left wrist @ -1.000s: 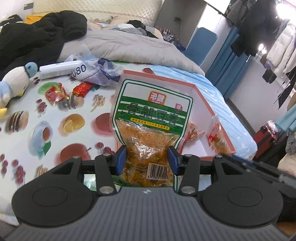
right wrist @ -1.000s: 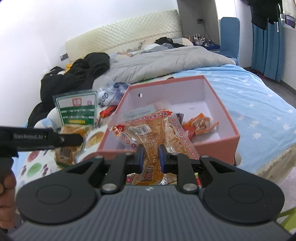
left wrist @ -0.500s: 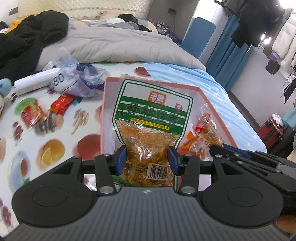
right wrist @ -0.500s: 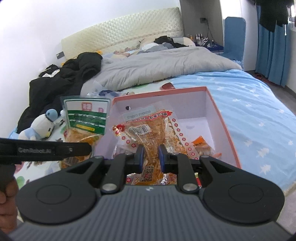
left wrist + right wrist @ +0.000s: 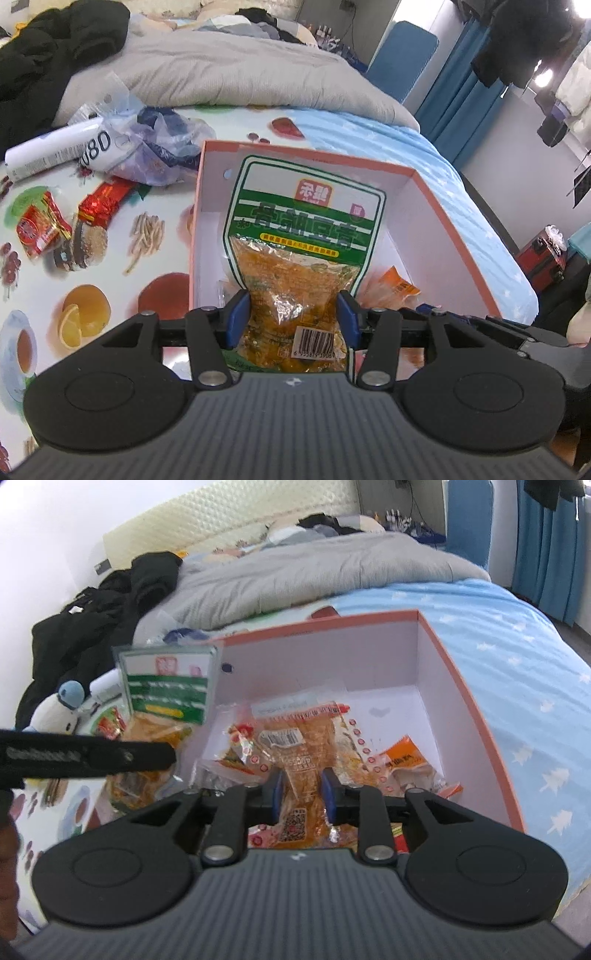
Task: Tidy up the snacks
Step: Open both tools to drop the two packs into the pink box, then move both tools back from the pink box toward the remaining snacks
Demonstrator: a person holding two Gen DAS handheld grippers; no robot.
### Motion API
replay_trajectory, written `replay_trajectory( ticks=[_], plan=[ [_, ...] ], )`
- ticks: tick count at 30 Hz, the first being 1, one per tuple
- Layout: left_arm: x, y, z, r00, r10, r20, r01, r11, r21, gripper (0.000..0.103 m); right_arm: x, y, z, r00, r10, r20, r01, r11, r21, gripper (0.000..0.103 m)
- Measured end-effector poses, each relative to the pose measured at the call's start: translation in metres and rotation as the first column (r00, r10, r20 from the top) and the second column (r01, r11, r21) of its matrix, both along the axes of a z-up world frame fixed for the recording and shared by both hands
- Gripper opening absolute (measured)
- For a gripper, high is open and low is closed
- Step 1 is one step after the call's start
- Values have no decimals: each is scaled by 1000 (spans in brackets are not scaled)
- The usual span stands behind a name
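Left wrist view: the left gripper (image 5: 293,314) angles down over an open pink cardboard box (image 5: 454,218), jaws opening around a glossy green-and-white snack bag (image 5: 301,236) that stands upright inside. The right gripper (image 5: 303,794), also tilted down, has jaws opening around a crinkly clear orange snack packet (image 5: 295,746) in the box.

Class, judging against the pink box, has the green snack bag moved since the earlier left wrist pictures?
Yes. The green snack bag has moved rightward, over the pink box.
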State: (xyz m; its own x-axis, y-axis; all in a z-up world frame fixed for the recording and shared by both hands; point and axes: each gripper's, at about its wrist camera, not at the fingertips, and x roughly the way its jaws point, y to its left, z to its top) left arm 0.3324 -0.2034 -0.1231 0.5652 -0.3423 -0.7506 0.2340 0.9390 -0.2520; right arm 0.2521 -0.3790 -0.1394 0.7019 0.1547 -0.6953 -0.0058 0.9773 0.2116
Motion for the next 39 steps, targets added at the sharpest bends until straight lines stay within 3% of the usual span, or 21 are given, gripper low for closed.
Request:
replay_trajectory(
  ticks=[4, 5, 6, 8, 24, 39],
  plan=[
    [-8, 4, 12, 1000, 9, 20, -9, 1000, 6, 68, -4, 0, 4, 1000, 0, 9, 0, 1000, -9, 27],
    [-11, 5, 16, 1000, 10, 24, -10, 1000, 6, 68, -6, 0, 6, 1000, -4, 11, 4, 1000, -8, 34],
    [-14, 6, 19, 1000, 10, 25, -10, 1000, 7, 70, -8, 0, 8, 1000, -9, 12, 9, 1000, -8, 48],
    [-22, 7, 27, 999, 5, 34, -5, 1000, 12, 77, -12, 1, 12, 1000, -20, 19, 20, 1000, -7, 61],
    [-138, 48, 93, 986, 21, 166, -18, 1000, -21, 79, -99, 24, 65, 989, -26, 143, 24, 1000, 12, 61],
    [-240, 118, 119, 965, 135, 224, -128, 991, -46, 79, -167, 70, 86, 971, 53, 234, -68, 996, 57, 61]
  ],
)
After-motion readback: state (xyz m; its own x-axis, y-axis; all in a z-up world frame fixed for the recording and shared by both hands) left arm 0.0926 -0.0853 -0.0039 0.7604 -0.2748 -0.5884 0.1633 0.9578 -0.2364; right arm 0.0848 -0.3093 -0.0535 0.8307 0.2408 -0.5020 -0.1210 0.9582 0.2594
